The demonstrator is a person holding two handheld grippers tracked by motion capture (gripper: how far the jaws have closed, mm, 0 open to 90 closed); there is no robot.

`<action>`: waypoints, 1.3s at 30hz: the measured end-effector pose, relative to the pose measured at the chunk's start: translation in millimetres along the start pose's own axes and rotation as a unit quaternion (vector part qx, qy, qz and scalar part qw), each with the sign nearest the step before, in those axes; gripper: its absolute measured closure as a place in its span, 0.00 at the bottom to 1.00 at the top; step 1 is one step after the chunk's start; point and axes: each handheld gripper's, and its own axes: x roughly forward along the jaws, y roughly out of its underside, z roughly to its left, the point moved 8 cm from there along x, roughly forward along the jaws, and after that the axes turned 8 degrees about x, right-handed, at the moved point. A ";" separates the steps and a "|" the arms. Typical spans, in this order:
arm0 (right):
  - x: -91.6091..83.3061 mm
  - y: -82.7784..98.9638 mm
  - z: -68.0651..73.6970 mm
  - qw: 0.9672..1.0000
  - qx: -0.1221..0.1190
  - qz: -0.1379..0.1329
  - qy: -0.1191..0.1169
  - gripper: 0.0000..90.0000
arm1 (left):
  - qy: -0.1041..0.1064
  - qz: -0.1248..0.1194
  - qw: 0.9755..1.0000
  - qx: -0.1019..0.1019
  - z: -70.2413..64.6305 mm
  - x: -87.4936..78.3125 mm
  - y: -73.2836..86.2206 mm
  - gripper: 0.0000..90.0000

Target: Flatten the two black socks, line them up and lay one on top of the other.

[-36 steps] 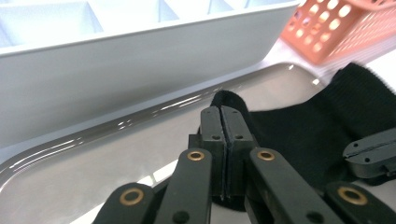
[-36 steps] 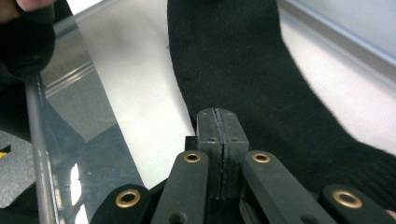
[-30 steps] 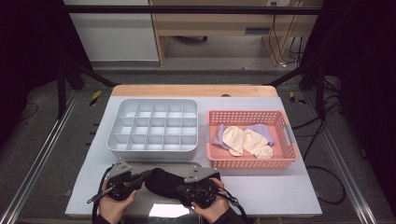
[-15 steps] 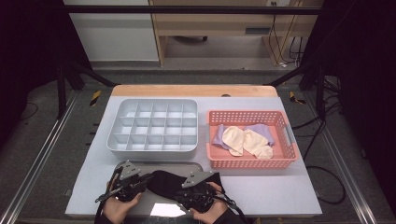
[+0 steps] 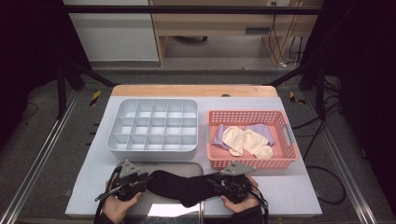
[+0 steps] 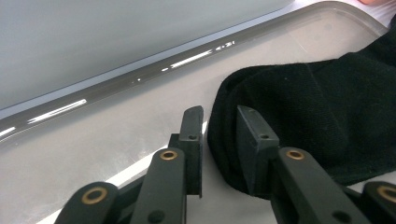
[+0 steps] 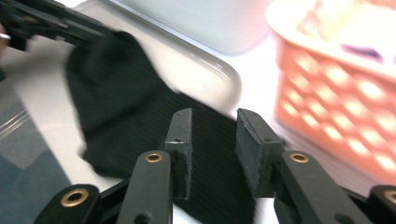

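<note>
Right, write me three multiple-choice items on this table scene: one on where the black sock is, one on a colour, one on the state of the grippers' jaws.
1. Where does the black sock lie?
A. in the pink basket
B. across the grey tray at the table's near edge, between the two grippers
C. in a compartment of the divided box

2. What colour is the basket at the right?
A. pink
B. blue
C. black

3. How do the jaws of the left gripper and the right gripper stand?
A. both clamped flat on the sock
B. parted, not pressing the sock
C. the left shut on a glove

Answers: 1 B, the high view shows the sock stretched over the tray between the hands. 2 A, its lattice walls are pink. 3 B, both gripper views show a gap between the pads; the jaws have just been opening, with the sock beneath them.
</note>
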 end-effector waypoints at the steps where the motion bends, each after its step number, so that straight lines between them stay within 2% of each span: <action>1: -2.1 6.3 -6.4 1.000 0.013 0.006 0.007 0.72 | 0.001 0.000 1.000 -0.001 -0.1 0.2 0.0 0.80; 3: -4.1 17.3 -17.0 0.999 0.030 0.012 0.018 0.70 | 0.003 0.000 1.000 -0.002 -0.7 0.3 0.1 0.82; 5: -3.6 23.8 -21.3 0.999 0.047 0.016 0.016 0.68 | 0.005 0.000 1.000 -0.005 -1.4 0.5 0.1 0.84; 9: 7.3 31.7 -23.4 0.998 0.045 0.039 0.031 0.67 | 0.009 0.002 1.000 -0.009 -2.4 0.6 0.2 0.89; 10: 9.9 34.2 -23.1 0.997 0.050 0.047 0.029 0.68 | 0.010 0.003 1.000 -0.011 -2.4 0.5 0.3 0.90; 12: 11.0 34.4 -22.6 0.997 0.054 0.045 0.027 0.71 | 0.012 0.005 1.000 -0.014 -2.3 0.4 0.3 0.93; 14: 11.7 34.9 -20.3 0.997 0.051 0.050 0.020 0.81 | 0.014 0.007 1.000 -0.017 -2.2 -0.2 0.4 0.93; 16: 10.6 34.6 -18.2 0.996 0.058 0.062 0.016 0.88 | 0.010 0.006 1.000 -0.016 -1.8 -1.6 0.6 0.95; 18: 10.0 33.4 -18.4 0.996 0.053 0.065 0.018 0.90 | 0.000 0.004 1.000 -0.013 -0.2 -4.0 1.1 0.95; 21: 5.5 30.1 -23.9 0.996 0.053 0.066 0.031 0.91 | -0.006 0.000 1.000 -0.012 2.5 -11.7 3.1 0.95; 24: 0.5 26.3 -33.5 0.995 0.067 0.058 0.036 0.92 | -0.014 0.003 1.000 -0.011 0.6 -19.9 8.2 0.95; 27: 5.1 28.5 -36.6 0.994 0.068 0.070 0.040 0.91 | -0.025 0.013 1.000 -0.010 -1.7 -16.6 12.9 0.94; 31: 7.8 27.0 -35.1 0.995 0.067 0.065 0.040 0.89 | -0.028 0.011 1.000 -0.005 -1.5 -15.0 11.6 0.91; 32: 7.6 27.2 -34.5 0.995 0.068 0.065 0.037 0.86 | -0.026 0.007 1.000 -0.003 -0.9 -15.2 10.6 0.84; 33: 7.6 27.2 -34.5 0.995 0.068 0.065 0.037 0.86 | -0.026 0.007 1.000 -0.003 -0.9 -15.2 10.6 0.81; 37: 3.8 24.9 -34.8 0.996 0.069 0.048 0.033 0.79 | -0.024 -0.023 0.999 0.001 1.9 -18.5 -0.2 0.74; 39: 1.3 22.2 -35.5 0.997 0.067 0.037 0.032 0.77 | -0.020 -0.026 0.999 0.010 2.0 -17.7 -3.7 0.72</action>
